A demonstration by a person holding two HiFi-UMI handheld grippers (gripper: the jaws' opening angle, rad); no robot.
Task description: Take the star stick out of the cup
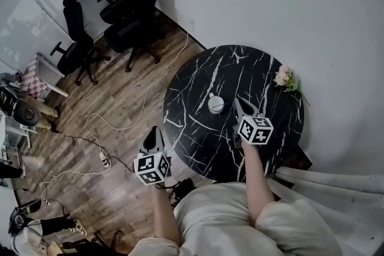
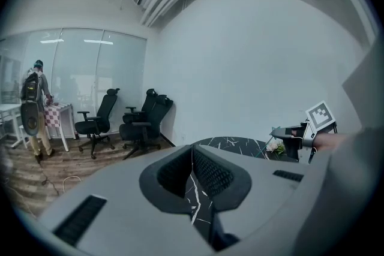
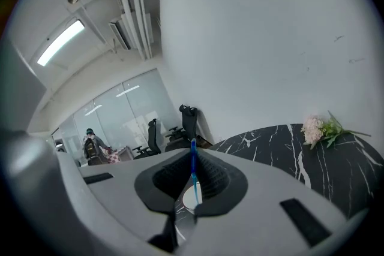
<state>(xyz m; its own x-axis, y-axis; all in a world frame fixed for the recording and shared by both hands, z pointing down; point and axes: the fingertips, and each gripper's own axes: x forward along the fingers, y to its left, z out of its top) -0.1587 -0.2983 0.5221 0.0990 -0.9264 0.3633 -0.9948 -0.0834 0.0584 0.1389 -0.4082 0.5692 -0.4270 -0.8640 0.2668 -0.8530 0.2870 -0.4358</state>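
Note:
A thin blue stick (image 3: 193, 172) stands upright between the pads of my right gripper (image 3: 193, 156), which is shut on it; I cannot make out its star end. Under the jaws, the white cup (image 3: 188, 198) shows through the gap. In the head view the cup (image 1: 216, 104) stands near the middle of the round black marble table (image 1: 198, 129), with my right gripper (image 1: 237, 104) just to its right. My left gripper (image 1: 154, 132) hangs off the table's left edge, shut with nothing in it, and its pads meet (image 2: 192, 153) in the left gripper view.
A small bunch of pale flowers (image 1: 285, 78) lies at the table's far right rim. Black office chairs (image 1: 129, 3) stand by the wall on the wooden floor. Cables and a power strip (image 1: 103, 159) trail across the floor at left. A person (image 2: 33, 108) stands far off by the glass wall.

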